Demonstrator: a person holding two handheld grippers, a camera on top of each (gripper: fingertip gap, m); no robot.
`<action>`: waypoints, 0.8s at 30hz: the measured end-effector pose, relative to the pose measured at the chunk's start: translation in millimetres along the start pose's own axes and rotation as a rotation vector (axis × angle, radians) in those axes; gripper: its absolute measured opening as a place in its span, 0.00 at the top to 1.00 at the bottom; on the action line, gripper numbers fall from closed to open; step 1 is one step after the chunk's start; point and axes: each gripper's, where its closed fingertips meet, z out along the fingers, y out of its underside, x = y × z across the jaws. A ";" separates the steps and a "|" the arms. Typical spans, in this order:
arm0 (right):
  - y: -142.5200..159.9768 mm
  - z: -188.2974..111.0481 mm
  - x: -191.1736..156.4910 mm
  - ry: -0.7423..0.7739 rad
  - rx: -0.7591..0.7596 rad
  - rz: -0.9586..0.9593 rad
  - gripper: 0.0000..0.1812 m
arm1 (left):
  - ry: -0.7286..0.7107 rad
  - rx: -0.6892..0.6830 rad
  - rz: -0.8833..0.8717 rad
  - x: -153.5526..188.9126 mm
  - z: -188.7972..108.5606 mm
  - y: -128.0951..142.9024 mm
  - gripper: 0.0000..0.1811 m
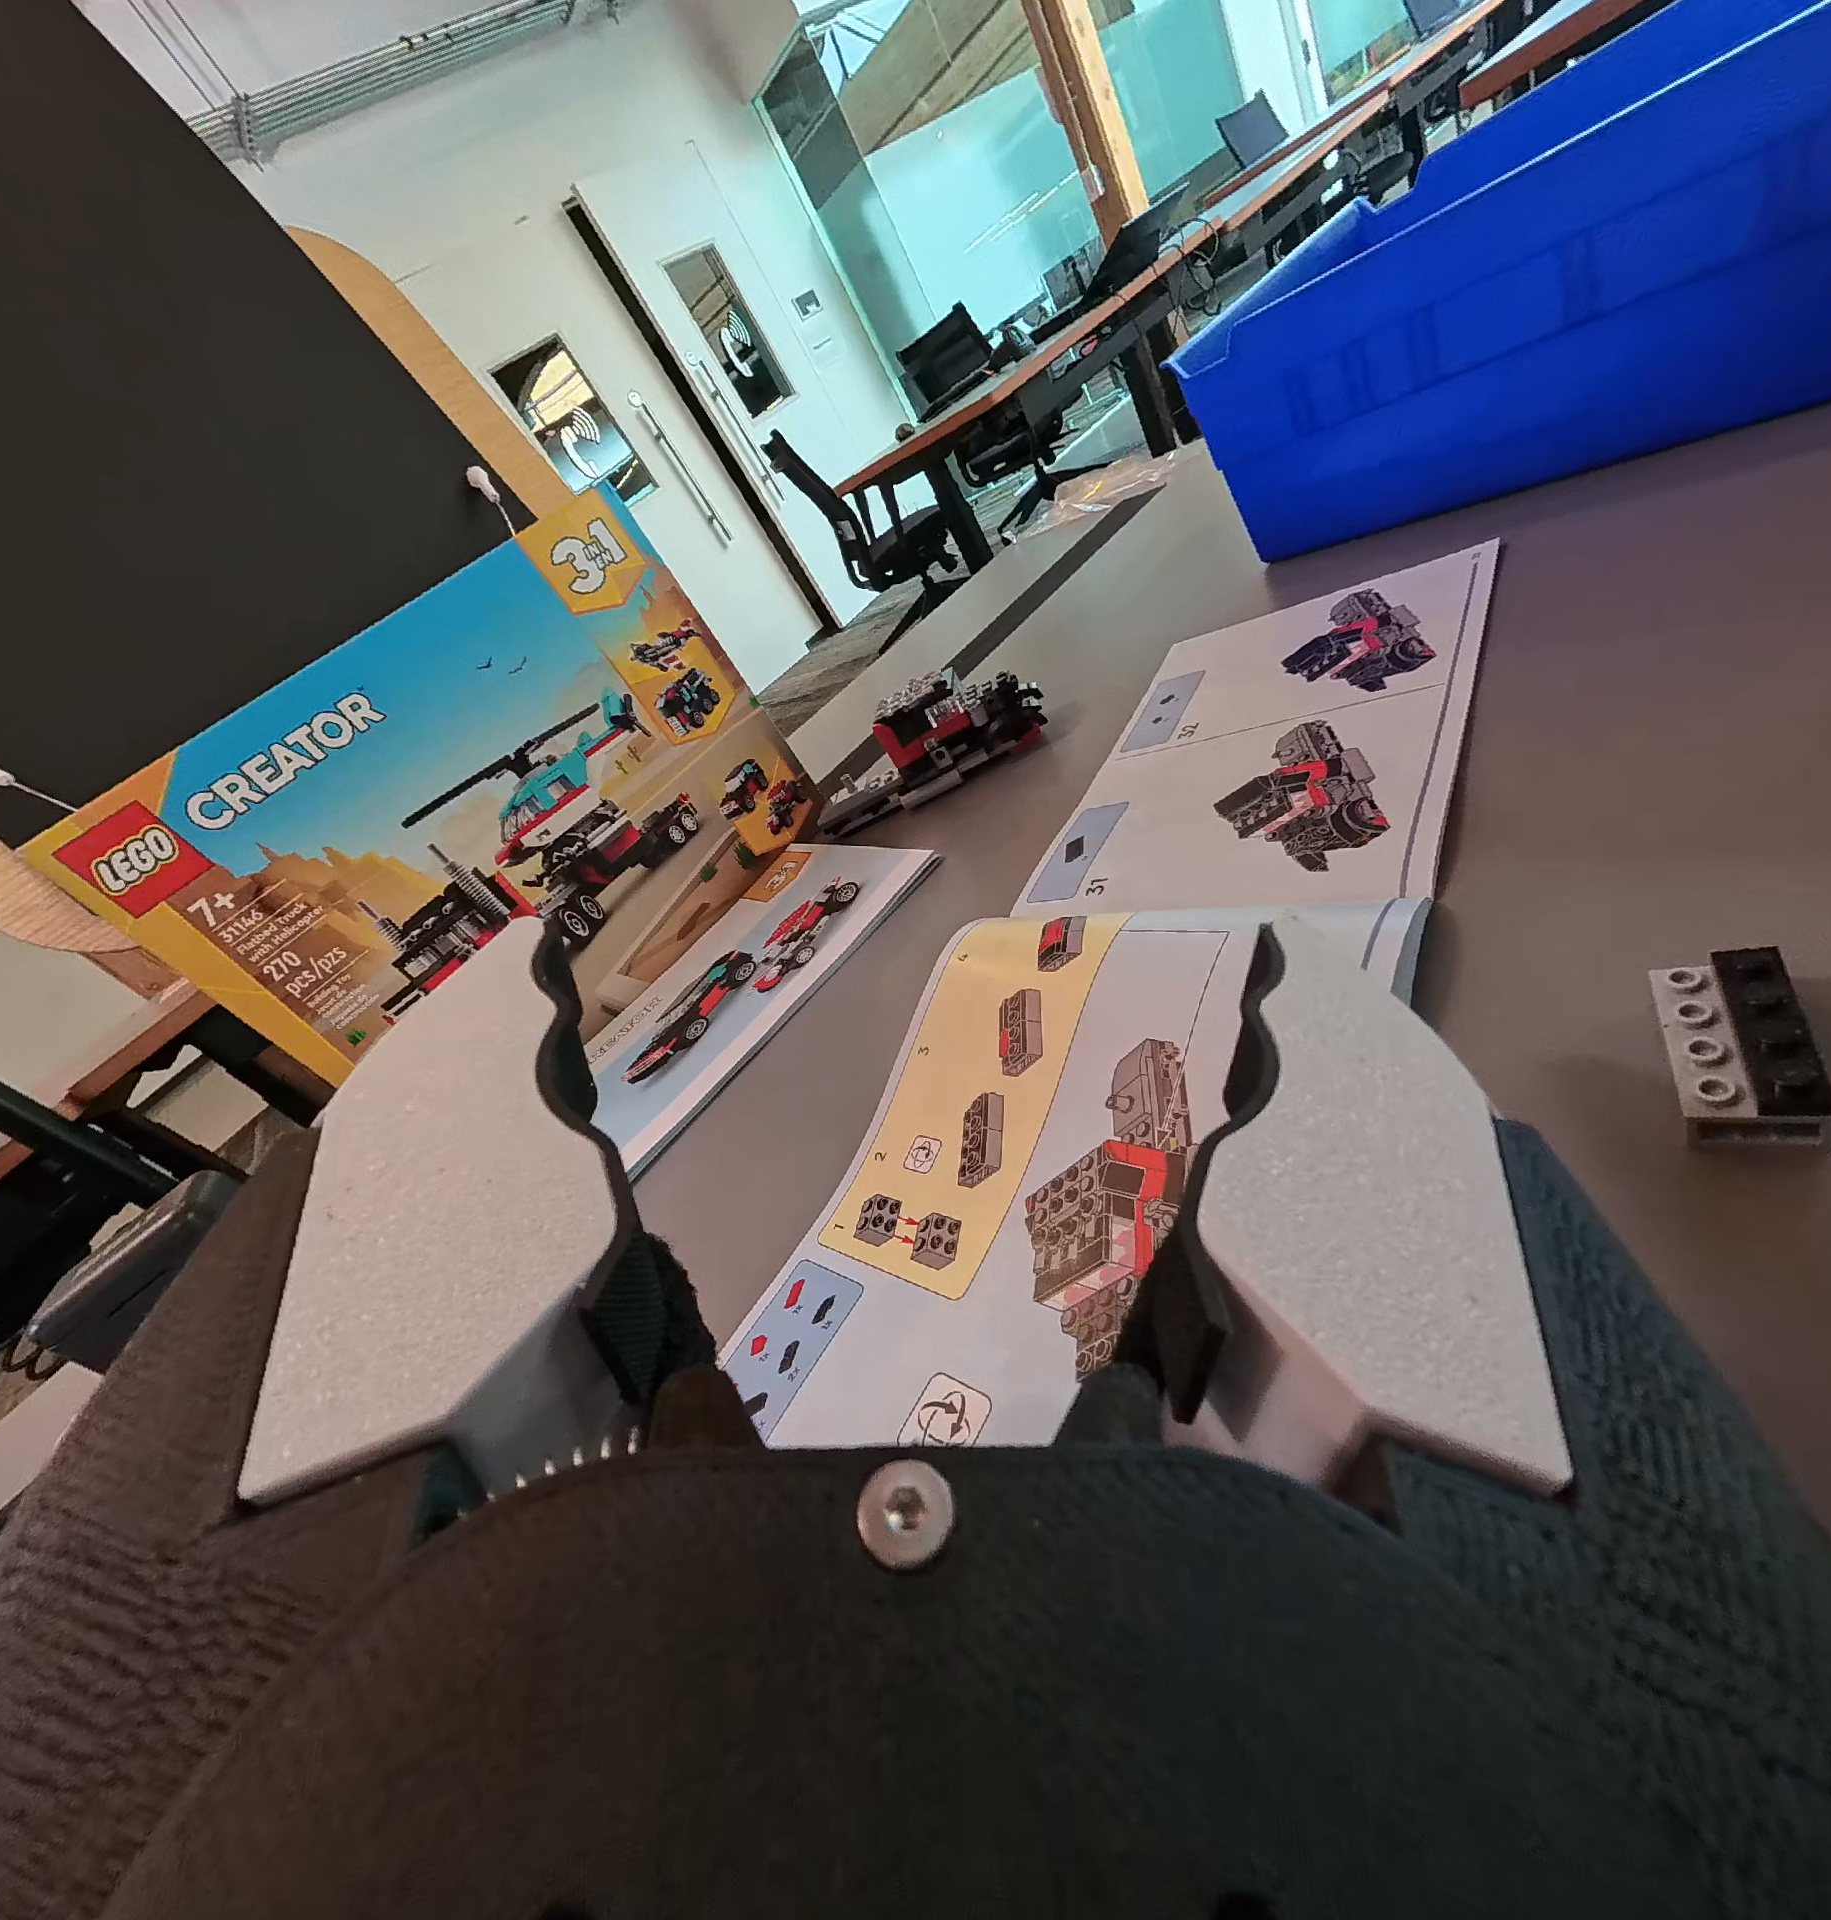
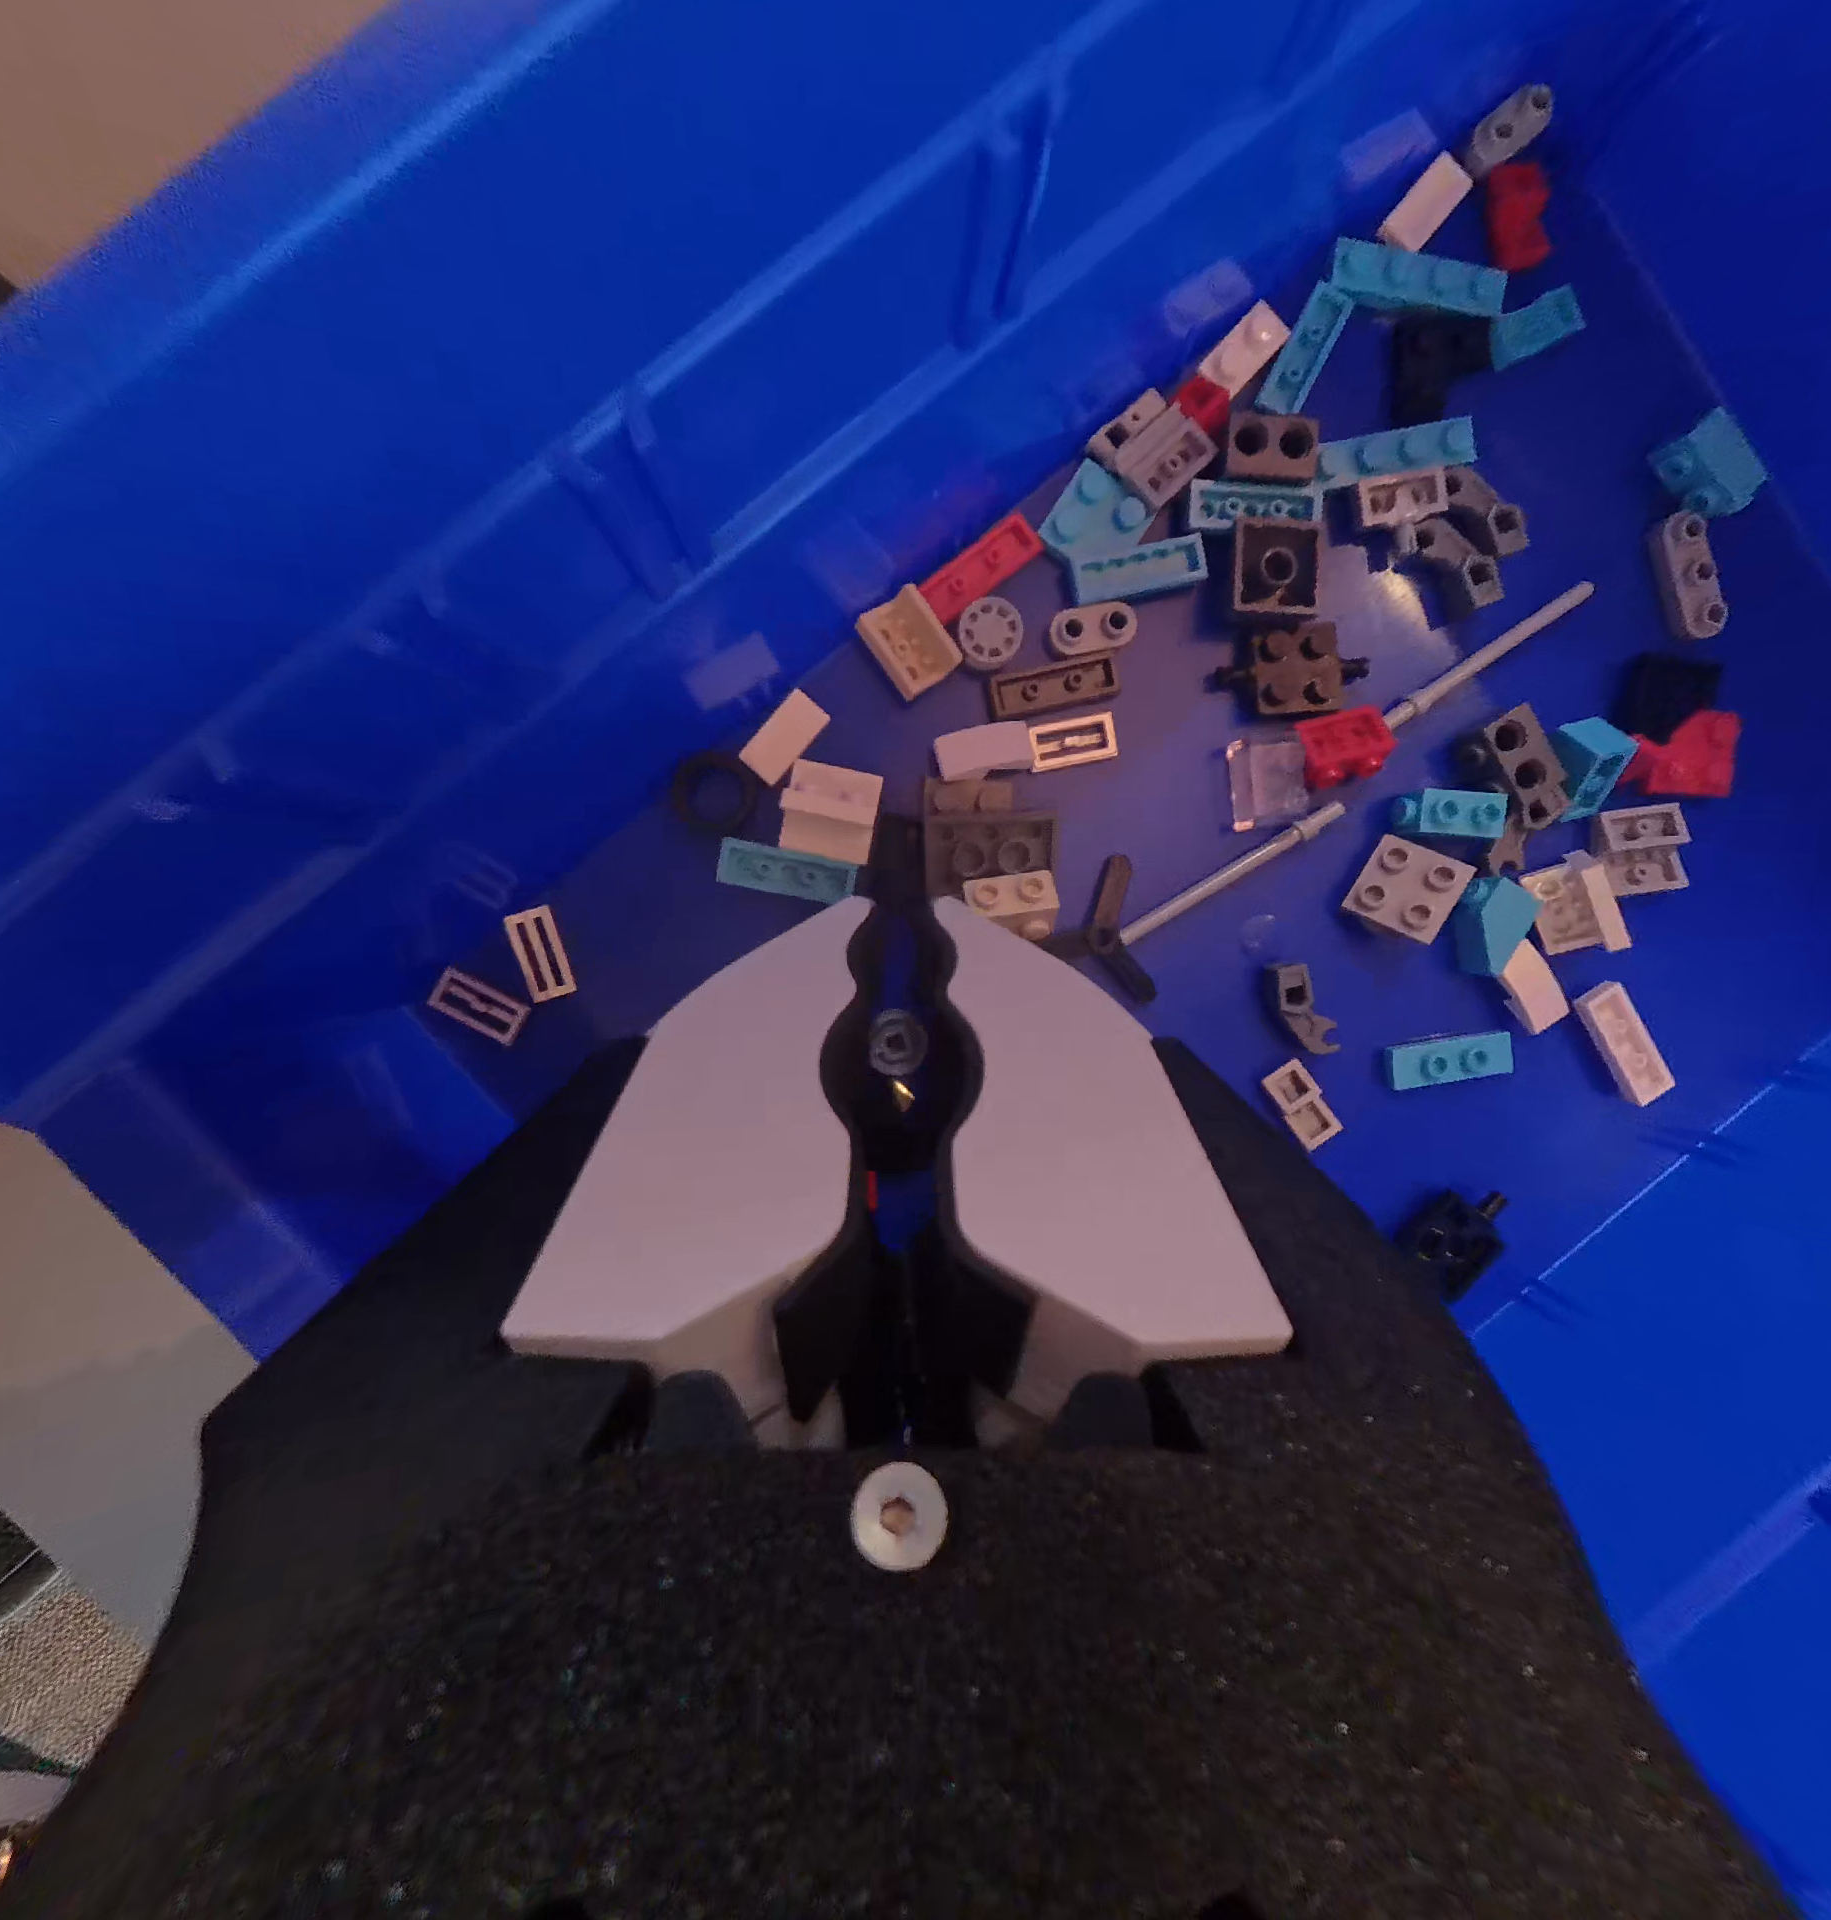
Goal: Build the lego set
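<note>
1. Only the left wrist view shows the grey table [image 1: 1669, 727]; the left gripper [image 1: 906, 966] hovers low over it with its fingers spread wide and nothing between them.
2. Beneath and ahead of that gripper lies the open instruction booklet [image 1: 1254, 790], its near page curling up between the fingers.
3. At about 10 o'clock from the gripper stands the lego box [image 1: 391, 821], with a second, closed booklet [image 1: 786, 956] lying in front of it.
4. At roughly 12 o'clock, beyond the closed booklet, sits a partly built red, black and grey model [image 1: 952, 727] on the table.
5. At 3 o'clock lies a small grey and black brick assembly [image 1: 1742, 1049], well apart from the gripper.
6. From this view the blue bin [image 1: 1513, 364] appears only as an outer wall at 1 o'clock; its contents are hidden.
7. Conversely, the right wrist view looks down into the blue bin [image 2: 475, 468], where the loose lego pieces [image 2: 1306, 644] lie scattered: teal, red, grey, white and black, mostly from 12 to 3 o'clock.
8. The right gripper [image 2: 900, 894] has its fingers nearly together, tips at a small black piece [image 2: 898, 836] beside a dark grey plate [image 2: 989, 847]; whether it is actually pinched I cannot tell.
9. A black ring [image 2: 710, 795] lies at 11 o'clock from the tips, and two thin grey rods [image 2: 1233, 868] at 2 o'clock.
</note>
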 end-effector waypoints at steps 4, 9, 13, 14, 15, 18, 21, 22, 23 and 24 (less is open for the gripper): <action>-6.8 5.3 -2.1 -0.030 0.011 -0.002 0.94 | 0.002 -0.004 0.004 0.9 0.0 0.5 0.34; -10.5 7.1 -0.9 -0.031 0.021 0.015 0.92 | 0.004 -0.009 0.005 1.3 0.2 1.2 0.34; -11.9 7.9 -1.5 -0.030 0.022 0.010 0.95 | 0.011 -0.014 0.014 3.0 0.4 1.7 0.34; -11.9 7.9 -1.5 -0.031 0.024 0.011 0.95 | 0.012 -0.014 0.017 3.4 0.4 1.7 0.34; -12.0 7.7 -1.5 -0.032 0.028 0.013 0.95 | 0.012 -0.014 0.019 3.7 0.3 1.4 0.34; -10.4 6.1 0.4 -0.016 0.031 0.025 0.95 | 0.006 0.002 0.022 2.7 -0.8 -1.9 0.35; -12.5 -3.1 3.0 0.014 0.066 0.048 0.95 | -0.005 0.037 0.008 0.2 -3.3 -8.3 0.35; -15.1 -8.8 4.3 0.029 0.092 0.059 0.95 | -0.008 0.050 -0.002 -0.9 -4.2 -10.6 0.36; -18.4 -15.7 5.9 0.049 0.125 0.069 0.95 | -0.013 0.066 -0.013 -2.2 -5.1 -13.3 0.36; -23.6 -24.2 9.1 0.080 0.172 0.081 0.95 | -0.017 0.085 -0.025 -3.4 -6.2 -16.9 0.37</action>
